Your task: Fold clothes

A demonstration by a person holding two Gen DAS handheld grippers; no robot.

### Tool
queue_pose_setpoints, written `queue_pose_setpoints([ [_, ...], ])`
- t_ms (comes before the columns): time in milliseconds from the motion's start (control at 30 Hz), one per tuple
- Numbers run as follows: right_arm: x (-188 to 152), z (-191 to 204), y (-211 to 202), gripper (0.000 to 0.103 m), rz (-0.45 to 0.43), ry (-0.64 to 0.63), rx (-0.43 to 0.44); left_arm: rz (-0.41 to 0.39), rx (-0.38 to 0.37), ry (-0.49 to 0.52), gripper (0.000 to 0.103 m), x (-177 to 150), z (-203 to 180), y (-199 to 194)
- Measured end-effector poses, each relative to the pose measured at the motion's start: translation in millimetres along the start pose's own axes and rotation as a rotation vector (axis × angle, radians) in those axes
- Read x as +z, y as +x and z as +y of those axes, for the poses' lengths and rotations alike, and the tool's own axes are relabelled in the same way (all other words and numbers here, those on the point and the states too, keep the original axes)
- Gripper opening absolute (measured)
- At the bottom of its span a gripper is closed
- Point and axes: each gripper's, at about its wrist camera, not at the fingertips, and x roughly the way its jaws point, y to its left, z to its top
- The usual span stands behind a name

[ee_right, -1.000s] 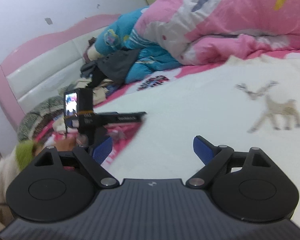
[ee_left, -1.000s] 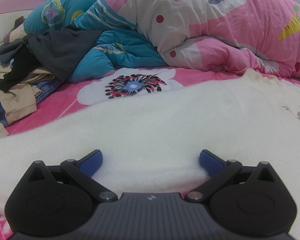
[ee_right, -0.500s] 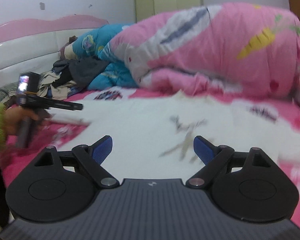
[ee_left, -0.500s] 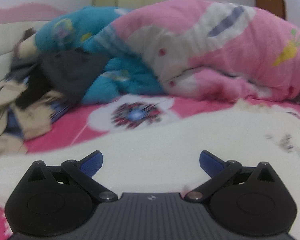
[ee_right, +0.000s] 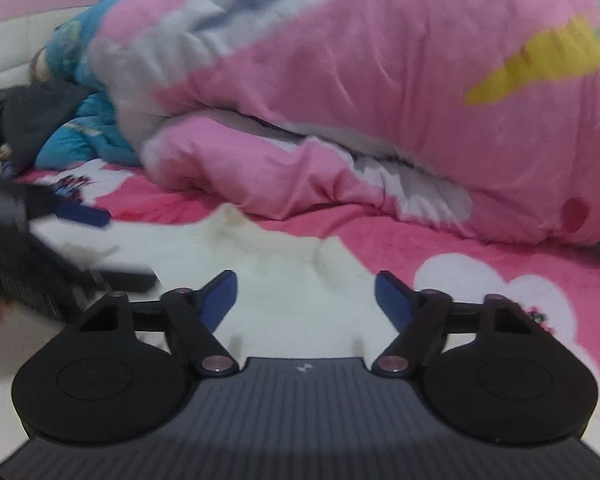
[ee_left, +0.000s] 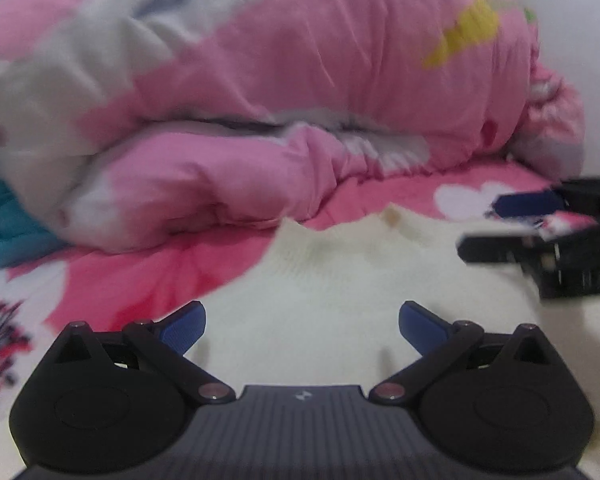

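Left gripper [ee_left: 302,322]: nearest in the left wrist view; blue fingertips [ee_left: 184,326] spread wide, nothing between them; poised over the white fabric, contact not determinable.
Right gripper [ee_right: 305,294]: nearest in the right wrist view; jaws wide, empty; blue fingertips [ee_right: 392,300] over the white fabric, contact not determinable.
Markings: small pale logo on each gripper body, centre top; not legible as writing. No other readable text or brand.
Sweater [ee_left: 340,280]: white, fuzzy, spread flat on the bed directly ahead of both grippers; collar [ee_left: 340,236] at the far end, toward the bedding pile; faint yellowish tint inside the neckline.
Cross-view: right gripper seen blurred at the right edge of the left wrist view, over the sweater's shoulder; left gripper seen blurred at the left edge of the right wrist view, likewise over the sweater.
Bedsheet [ee_right: 480,256]: bright pink with white flower shapes; dark multicolour flower print [ee_left: 0,344] at the left.
Pink quilt [ee_left: 300,80]: bulky, heaped just beyond the collar; pink with white and grey patches, yellow carrot print [ee_left: 466,36].
Blue quilt [ee_right: 80,120]: teal, to the left of the pink one.
Clothes pile [ee_right: 24,116]: dark grey and beige garments, far left, against the blue quilt.
Headboard [ee_right: 28,12]: white padded, pink rim, far left.
Wall [ee_left: 580,40]: plain white, far right.
Image quality: motion blur throughout.
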Motion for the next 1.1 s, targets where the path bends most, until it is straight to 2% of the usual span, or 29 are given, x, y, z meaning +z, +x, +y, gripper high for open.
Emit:
queue_pose_setpoints([
  [33,1,-7,11,0.056,0.017,0.023,0.012,0.004,0.02,0.007,0.103,-2,1,11],
  [100,2,-21,34,0.049,0.052,0.069,0.036,0.017,0.058,0.006,0.103,-5,6,28],
  [200,-4,-50,63,0.032,0.08,0.134,0.027,0.009,0.058,-0.095,0.103,-2,28,33],
  [233,-3,-62,71,0.03,0.083,0.163,0.016,0.019,0.084,-0.134,0.103,0,37,34],
  [267,3,-77,78,0.032,0.078,0.209,0.003,0.03,0.095,-0.182,0.103,2,46,36],
  [333,11,-107,82,0.028,0.076,0.315,-0.06,0.023,0.058,-0.279,0.103,2,66,35],
  [400,15,-127,73,0.029,0.072,0.357,-0.138,0.007,0.032,-0.321,0.103,2,77,27],
  [433,17,-135,66,0.029,0.07,0.363,-0.173,0.01,0.044,-0.319,0.103,4,81,20],
  [500,23,-143,39,0.03,0.051,0.381,-0.206,0.011,0.077,-0.29,0.103,8,86,-2],
  [600,28,-133,-34,0.03,-0.001,0.33,-0.208,-0.014,0.077,-0.232,0.103,14,98,-60],
  [800,17,-98,-226,0.033,-0.095,0.206,-0.194,-0.087,0.137,-0.107,0.103,3,108,-234],
  [867,9,-83,-282,0.037,-0.125,0.163,-0.21,-0.091,0.156,-0.093,0.103,-9,104,-285],
  [900,4,-74,-308,0.039,-0.138,0.146,-0.212,-0.081,0.147,-0.112,0.103,-16,101,-299],
  [967,-2,-60,-339,0.045,-0.156,0.129,-0.195,-0.053,0.111,-0.175,0.103,-32,96,-318],
  [1033,-12,-50,-329,0.045,-0.122,0.124,-0.159,-0.018,0.068,-0.244,0.103,-50,89,-330],
  [1100,-24,-41,-307,0.045,-0.07,0.126,-0.12,0.012,0.022,-0.296,0.103,-72,73,-319],
])
